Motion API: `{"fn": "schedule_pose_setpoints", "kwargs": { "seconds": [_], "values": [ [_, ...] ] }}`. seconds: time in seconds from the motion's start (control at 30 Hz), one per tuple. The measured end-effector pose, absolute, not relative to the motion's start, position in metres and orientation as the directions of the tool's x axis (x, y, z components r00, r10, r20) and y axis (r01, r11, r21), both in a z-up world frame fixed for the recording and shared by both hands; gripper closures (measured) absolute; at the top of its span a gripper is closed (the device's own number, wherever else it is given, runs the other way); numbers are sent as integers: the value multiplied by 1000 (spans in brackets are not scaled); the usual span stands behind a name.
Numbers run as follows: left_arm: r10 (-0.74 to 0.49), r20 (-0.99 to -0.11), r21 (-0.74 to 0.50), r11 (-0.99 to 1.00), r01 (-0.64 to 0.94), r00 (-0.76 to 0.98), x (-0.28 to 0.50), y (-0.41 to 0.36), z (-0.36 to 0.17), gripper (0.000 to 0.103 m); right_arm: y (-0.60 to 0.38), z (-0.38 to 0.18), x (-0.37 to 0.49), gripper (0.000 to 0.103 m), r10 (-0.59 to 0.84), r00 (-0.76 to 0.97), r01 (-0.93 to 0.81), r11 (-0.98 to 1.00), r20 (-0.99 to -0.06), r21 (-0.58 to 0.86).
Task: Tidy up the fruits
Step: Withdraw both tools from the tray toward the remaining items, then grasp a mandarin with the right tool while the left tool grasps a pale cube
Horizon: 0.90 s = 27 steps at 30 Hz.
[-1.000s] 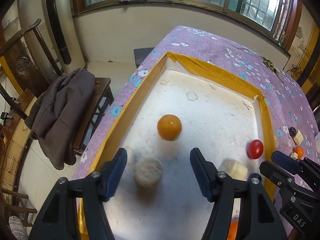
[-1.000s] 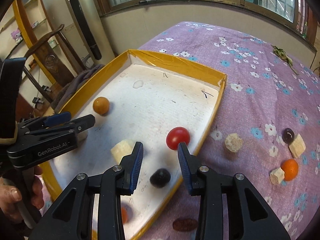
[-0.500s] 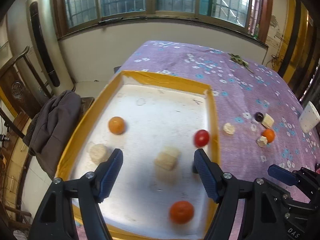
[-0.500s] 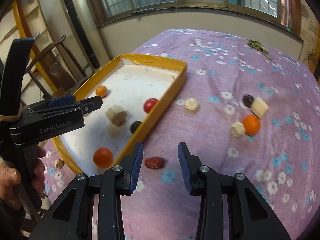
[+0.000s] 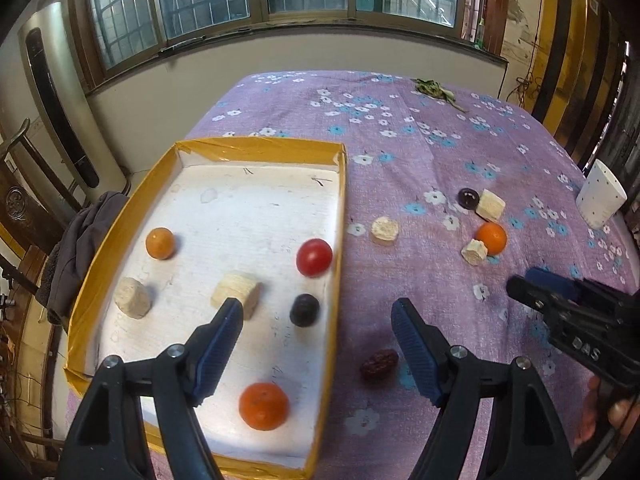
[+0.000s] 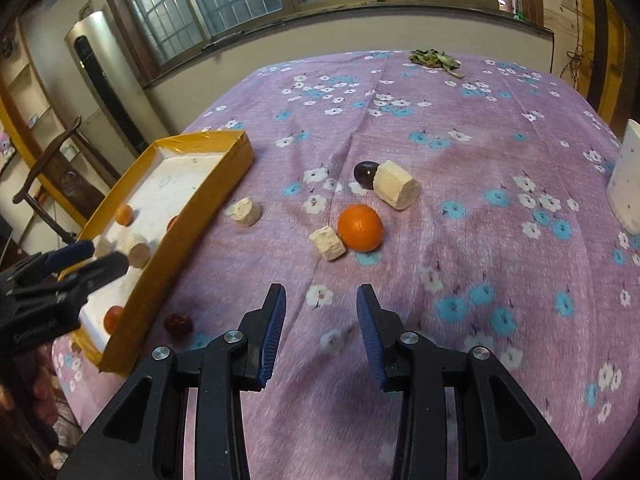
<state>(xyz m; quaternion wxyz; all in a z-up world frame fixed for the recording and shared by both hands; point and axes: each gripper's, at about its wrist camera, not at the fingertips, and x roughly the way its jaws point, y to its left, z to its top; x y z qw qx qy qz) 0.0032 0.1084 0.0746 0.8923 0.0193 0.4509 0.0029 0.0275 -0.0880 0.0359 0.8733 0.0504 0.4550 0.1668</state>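
The yellow-rimmed tray (image 5: 340,216) holds two oranges (image 5: 263,405), a red tomato (image 5: 314,257), a dark plum (image 5: 304,310) and two pale chunks (image 5: 237,294). My left gripper (image 5: 316,312) hangs above the tray's right rim, its jaws opening with nothing gripped. A red date (image 5: 379,363) lies on the cloth just outside the rim. My right gripper (image 6: 321,294) is open and empty over the purple cloth, short of an orange (image 6: 360,227) that touches a pale chunk (image 6: 327,243). Farther back lie a plum (image 6: 364,174) and a larger chunk (image 6: 396,185).
Another pale chunk (image 6: 245,211) lies near the tray's outer wall (image 6: 216,184). A white cup (image 6: 628,184) stands at the right edge of the floral cloth. Dried leaves (image 6: 434,58) lie at the far side. A chair with a jacket (image 5: 76,240) stands left of the table.
Both views have swung right, from over the tray towards the cloth. The left jaws stand wider. My right gripper has left the tray and now faces the loose fruit on the cloth.
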Motion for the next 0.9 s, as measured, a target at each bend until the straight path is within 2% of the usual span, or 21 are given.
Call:
{"fn": "schedule_pose_setpoints", "kwargs": {
  "seconds": [0.1, 0.17, 0.3, 0.37, 0.6, 0.67, 0.9],
  "values": [
    [28, -815, 43, 999, 13, 579, 2, 103, 71, 24, -84, 22, 42, 67, 353, 499, -252, 933, -791, 257],
    [32, -822, 48, 999, 12, 569, 1, 101, 69, 24, -88, 19, 46, 68, 312, 525, -220, 949, -792, 227],
    [33, -825, 45, 999, 9, 564, 1, 101, 68, 24, -111, 23, 54, 67, 322, 572, -168, 946, -754, 276],
    [33, -827, 43, 999, 4, 562, 2, 99, 67, 24, -113, 21, 64, 67, 318, 556, -167, 948, -768, 271],
    [17, -835, 44, 998, 36, 549, 13, 80, 64, 24, -114, 11, 88, 68, 440, 492, -197, 897, -751, 396],
    [9, -838, 46, 997, 55, 545, 19, 71, 62, 24, -117, 12, 87, 72, 441, 486, -202, 897, -755, 394],
    [-59, -856, 32, 985, 167, 513, 40, 27, 47, 24, -156, 26, 58, 72, 368, 549, -159, 928, -750, 338]
  ]
}}
